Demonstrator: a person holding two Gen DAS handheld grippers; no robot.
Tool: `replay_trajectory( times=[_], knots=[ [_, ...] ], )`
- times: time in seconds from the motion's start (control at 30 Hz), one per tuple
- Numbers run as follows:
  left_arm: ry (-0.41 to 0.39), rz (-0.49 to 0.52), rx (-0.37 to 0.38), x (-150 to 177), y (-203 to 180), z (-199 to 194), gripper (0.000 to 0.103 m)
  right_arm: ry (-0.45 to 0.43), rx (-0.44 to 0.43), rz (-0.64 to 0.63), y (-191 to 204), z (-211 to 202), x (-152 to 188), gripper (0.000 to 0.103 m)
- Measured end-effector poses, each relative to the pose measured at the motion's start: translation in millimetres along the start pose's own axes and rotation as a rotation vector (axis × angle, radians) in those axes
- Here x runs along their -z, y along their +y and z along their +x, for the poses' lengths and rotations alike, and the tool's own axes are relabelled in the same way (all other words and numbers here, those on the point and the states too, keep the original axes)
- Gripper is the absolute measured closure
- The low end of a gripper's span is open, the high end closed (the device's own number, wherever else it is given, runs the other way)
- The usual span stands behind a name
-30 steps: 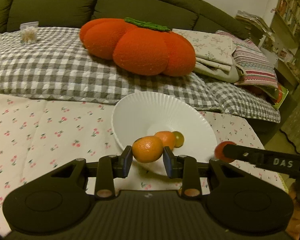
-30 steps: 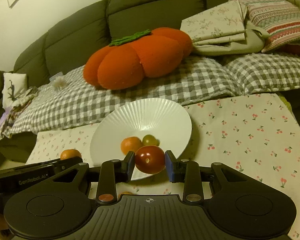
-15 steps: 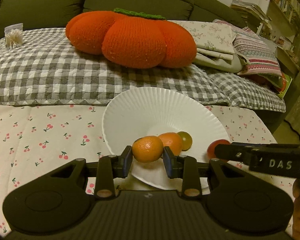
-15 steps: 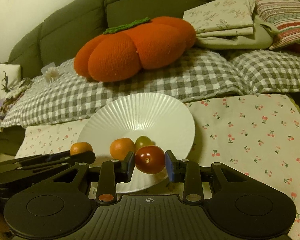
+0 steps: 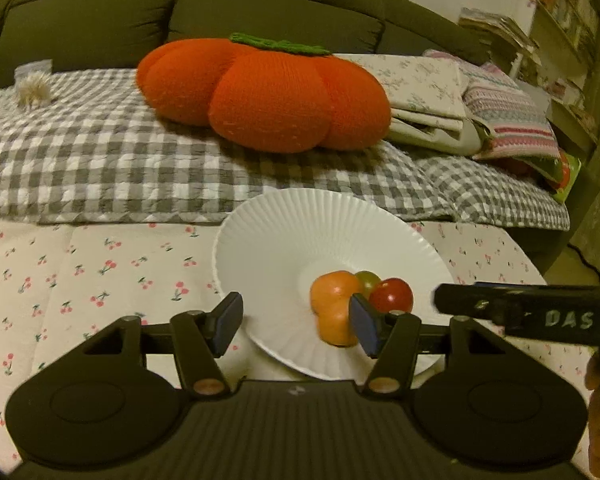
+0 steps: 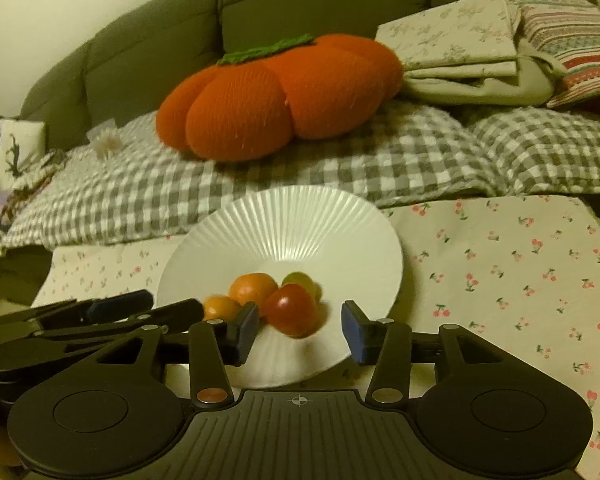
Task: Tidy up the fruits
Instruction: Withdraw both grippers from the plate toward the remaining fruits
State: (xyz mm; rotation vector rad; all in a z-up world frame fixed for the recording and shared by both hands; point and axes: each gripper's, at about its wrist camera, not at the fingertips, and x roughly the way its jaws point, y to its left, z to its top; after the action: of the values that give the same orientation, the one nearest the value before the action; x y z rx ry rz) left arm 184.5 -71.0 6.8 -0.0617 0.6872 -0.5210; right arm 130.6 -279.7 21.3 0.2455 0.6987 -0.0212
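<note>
Left gripper [image 5: 296,324] and right gripper [image 6: 300,330], jaws just opened and apart, clamp nothing: mandarin [image 5: 336,326] and red tomato [image 6: 292,310] lie released in the white plate [image 6: 300,220], directly ahead of each gripper.
</note>
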Motion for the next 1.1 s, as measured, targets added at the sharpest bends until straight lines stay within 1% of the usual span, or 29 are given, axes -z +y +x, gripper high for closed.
replay_trajectory(
  times=[0.13, 0.2, 0.37, 0.47, 0.57, 0.67, 0.77, 0.87, 0.9, 1.0, 1.1],
  knots=[
    [0.001, -0.062, -0.004, 0, 13, -8, 0.045, -0.015, 0.003, 0.046, -6, -11, -5, 0.056],
    [0.001, -0.072, -0.008, 1, 14, -14, 0.045, -0.025, 0.002, 0.069, -9, -17, -7, 0.052],
    [0.013, -0.075, -0.013, 6, 10, -27, 0.045, -0.026, 0.003, 0.081, -6, -27, -6, 0.045],
    [0.03, -0.063, -0.034, 12, 7, -35, 0.045, -0.013, 0.001, 0.076, -1, -31, -1, 0.04],
    [0.047, -0.044, -0.065, 17, 4, -41, 0.045, -0.001, -0.001, 0.064, 6, -37, 5, 0.037],
    [0.057, -0.04, -0.088, 19, 3, -47, 0.044, 0.002, -0.002, 0.057, 10, -45, 11, 0.031],
    [0.061, -0.031, -0.131, 21, 1, -52, 0.041, 0.005, 0.002, 0.037, 16, -53, 18, 0.022],
    [0.051, -0.012, -0.167, 24, -2, -61, 0.035, -0.008, 0.008, 0.008, 24, -61, 23, 0.017],
    [0.051, -0.01, -0.177, 25, -3, -64, 0.032, -0.014, 0.007, 0.001, 26, -64, 24, 0.016],
    [0.055, -0.012, -0.196, 29, -1, -71, 0.022, -0.043, 0.005, -0.02, 32, -72, 25, 0.01],
    [0.056, -0.021, -0.197, 31, 2, -76, 0.02, -0.067, 0.003, -0.044, 38, -78, 25, 0.006]
  ],
)
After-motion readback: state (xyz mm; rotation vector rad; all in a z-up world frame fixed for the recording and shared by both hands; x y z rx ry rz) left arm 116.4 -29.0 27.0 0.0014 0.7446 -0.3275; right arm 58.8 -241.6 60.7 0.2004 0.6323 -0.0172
